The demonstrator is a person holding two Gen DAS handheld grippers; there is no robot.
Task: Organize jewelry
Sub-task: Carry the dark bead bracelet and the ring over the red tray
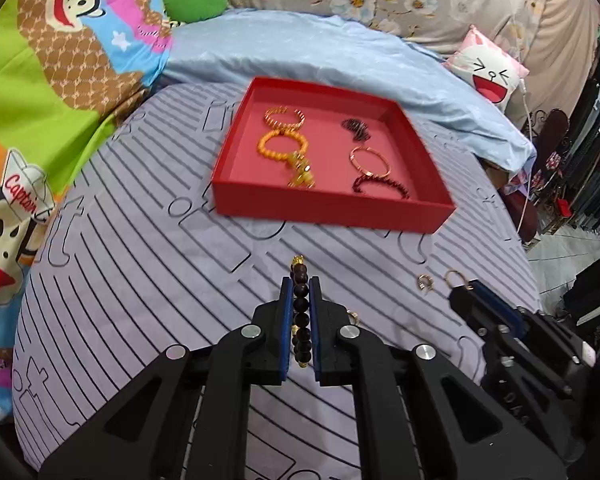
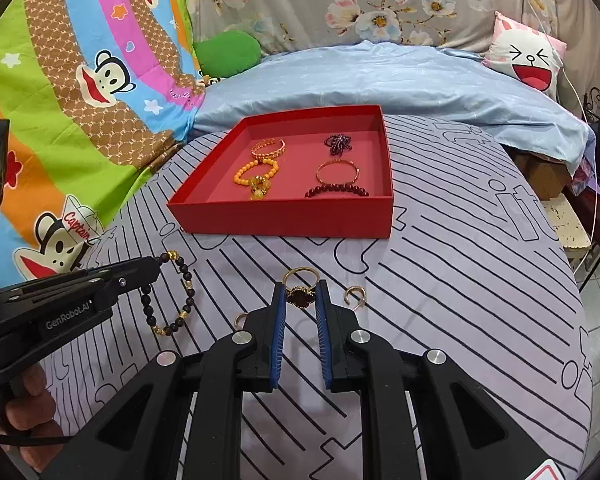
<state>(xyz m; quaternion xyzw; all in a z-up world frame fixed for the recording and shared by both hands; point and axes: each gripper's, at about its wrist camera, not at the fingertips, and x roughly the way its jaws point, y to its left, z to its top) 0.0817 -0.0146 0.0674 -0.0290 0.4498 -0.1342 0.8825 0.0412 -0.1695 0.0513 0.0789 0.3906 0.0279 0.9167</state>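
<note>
Left gripper: jaws pinching dark wooden bead bracelet with gold spacers; loop hangs below pads, clear of striped lilac bedsheet. Right gripper: jaws pinching gold ring with dark red flower face. Shallow red cardboard tray ahead of both grippers, holding five bracelets. Small gold open ring on sheet just right of right gripper.

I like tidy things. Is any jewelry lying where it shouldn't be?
Yes. Two small gold rings lie loose on the striped sheet, outside the red tray where the bracelets are. Nothing looks broken or spilled.
</note>
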